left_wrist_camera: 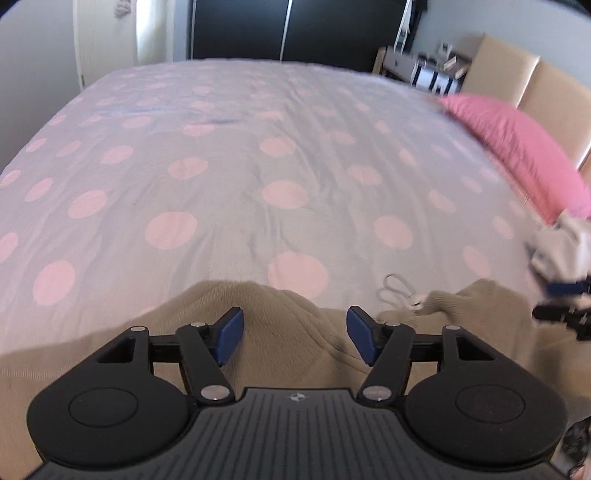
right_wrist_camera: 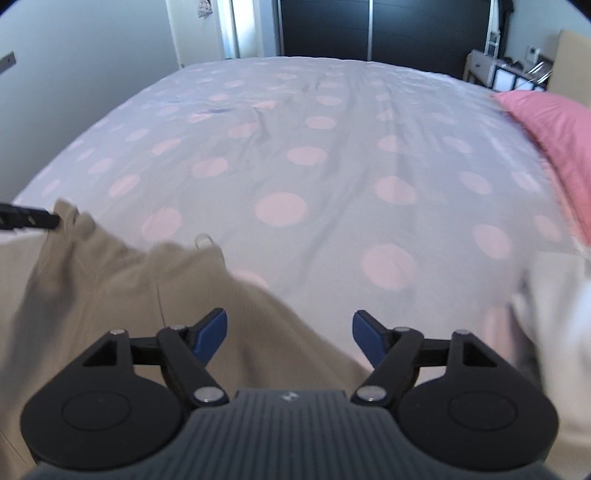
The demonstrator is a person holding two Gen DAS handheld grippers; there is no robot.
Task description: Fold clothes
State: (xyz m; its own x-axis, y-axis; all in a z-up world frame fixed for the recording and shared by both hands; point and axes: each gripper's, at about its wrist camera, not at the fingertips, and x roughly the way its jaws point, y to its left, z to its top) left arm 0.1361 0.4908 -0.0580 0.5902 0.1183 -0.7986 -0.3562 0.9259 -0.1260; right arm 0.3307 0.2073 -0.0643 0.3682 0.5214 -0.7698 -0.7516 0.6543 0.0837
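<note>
A beige knit garment (left_wrist_camera: 295, 343) with a white drawstring (left_wrist_camera: 397, 291) lies rumpled on the near edge of the bed. My left gripper (left_wrist_camera: 295, 338) is open, its blue pads over the garment's upper edge. In the right wrist view the same beige garment (right_wrist_camera: 110, 295) spreads to the left and under my right gripper (right_wrist_camera: 290, 336), which is open with its left finger over the fabric and its right finger over the bedspread. The right gripper shows at the far right of the left wrist view (left_wrist_camera: 565, 302). The left gripper's tip shows at the left edge (right_wrist_camera: 29, 219) of the right wrist view.
The bed has a light bedspread with pink dots (left_wrist_camera: 280, 155). A pink pillow (left_wrist_camera: 517, 147) lies at the right by a beige headboard (left_wrist_camera: 517, 70). A crumpled white garment (left_wrist_camera: 561, 243) lies near the pillow, also at the right of the right wrist view (right_wrist_camera: 554, 325). A dark wardrobe (right_wrist_camera: 369, 26) stands beyond the bed.
</note>
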